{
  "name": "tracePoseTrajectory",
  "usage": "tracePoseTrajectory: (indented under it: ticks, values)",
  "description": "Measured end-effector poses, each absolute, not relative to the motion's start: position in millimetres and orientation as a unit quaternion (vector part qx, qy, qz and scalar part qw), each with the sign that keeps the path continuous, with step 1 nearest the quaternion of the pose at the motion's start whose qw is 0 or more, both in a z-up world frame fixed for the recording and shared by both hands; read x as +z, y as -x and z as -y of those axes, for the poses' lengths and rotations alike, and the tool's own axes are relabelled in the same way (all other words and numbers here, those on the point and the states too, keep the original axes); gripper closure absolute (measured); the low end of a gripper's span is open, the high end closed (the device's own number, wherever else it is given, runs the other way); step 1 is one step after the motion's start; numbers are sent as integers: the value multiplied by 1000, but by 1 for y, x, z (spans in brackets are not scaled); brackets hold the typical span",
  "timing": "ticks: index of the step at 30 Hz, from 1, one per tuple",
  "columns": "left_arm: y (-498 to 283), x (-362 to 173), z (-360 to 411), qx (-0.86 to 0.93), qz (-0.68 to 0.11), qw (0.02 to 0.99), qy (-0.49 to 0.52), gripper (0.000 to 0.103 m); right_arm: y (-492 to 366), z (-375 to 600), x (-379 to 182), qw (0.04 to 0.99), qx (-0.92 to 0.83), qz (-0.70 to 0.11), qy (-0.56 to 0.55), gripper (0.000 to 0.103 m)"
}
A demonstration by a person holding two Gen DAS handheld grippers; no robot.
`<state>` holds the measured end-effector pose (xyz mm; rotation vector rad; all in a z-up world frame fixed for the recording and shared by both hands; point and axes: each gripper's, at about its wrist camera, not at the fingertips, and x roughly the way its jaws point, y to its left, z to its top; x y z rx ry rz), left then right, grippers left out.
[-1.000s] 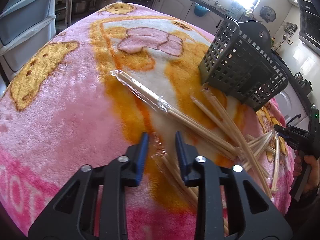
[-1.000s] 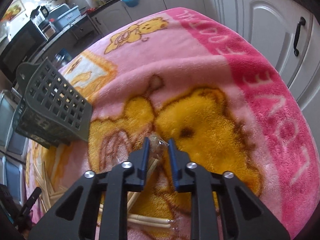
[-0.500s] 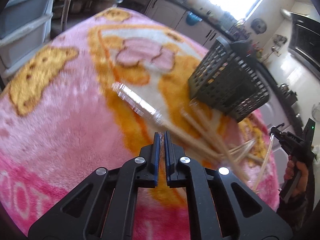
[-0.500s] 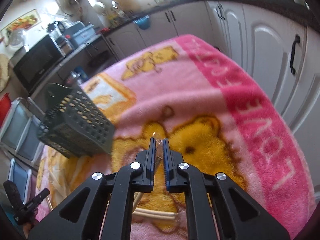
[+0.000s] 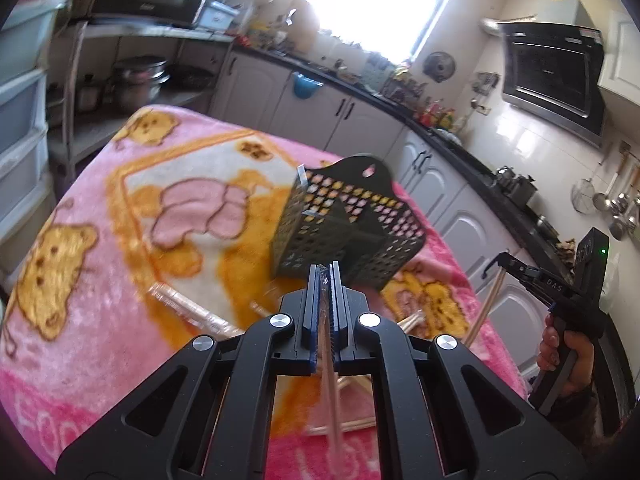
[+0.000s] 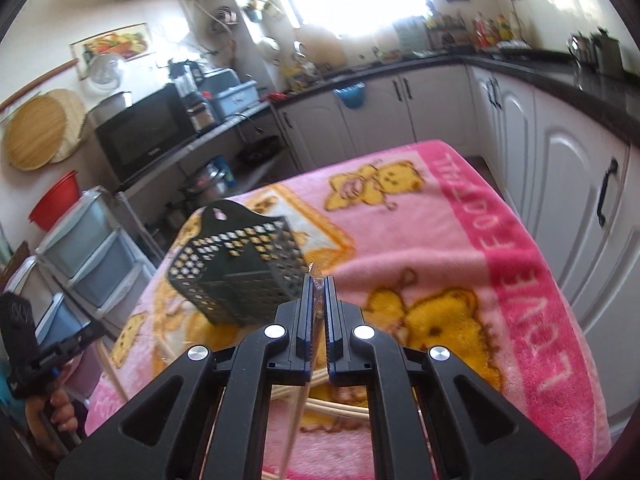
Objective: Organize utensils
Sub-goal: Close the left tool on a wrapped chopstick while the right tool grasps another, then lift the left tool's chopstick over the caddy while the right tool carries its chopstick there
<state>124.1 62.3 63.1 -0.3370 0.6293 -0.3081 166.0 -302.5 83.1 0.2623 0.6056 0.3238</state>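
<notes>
Standing on the pink blanket (image 5: 80, 264), the black slotted basket (image 5: 344, 232) shows nothing inside

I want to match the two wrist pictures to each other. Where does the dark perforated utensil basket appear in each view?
Left wrist view: the basket stands at the centre, just beyond the left tongs, on the pink blanket.
Right wrist view: the basket stands left of centre, up and left of the right tongs.
Shared landmark: the blue bowl-like thing hanging on the white cabinets.
</notes>
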Motion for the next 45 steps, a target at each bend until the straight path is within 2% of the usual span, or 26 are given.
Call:
tracePoseTrajectory:
  ticks: [22, 45]
  values:
    - [-139, 152, -20, -212, -216, 947, 111, 101, -144, 263, 158, 956, 199, -200, -77, 98]
    - [-206, 219, -14, -208, -146, 958, 132, 101, -202, 237, 225, 969, 212, -102, -75, 98]
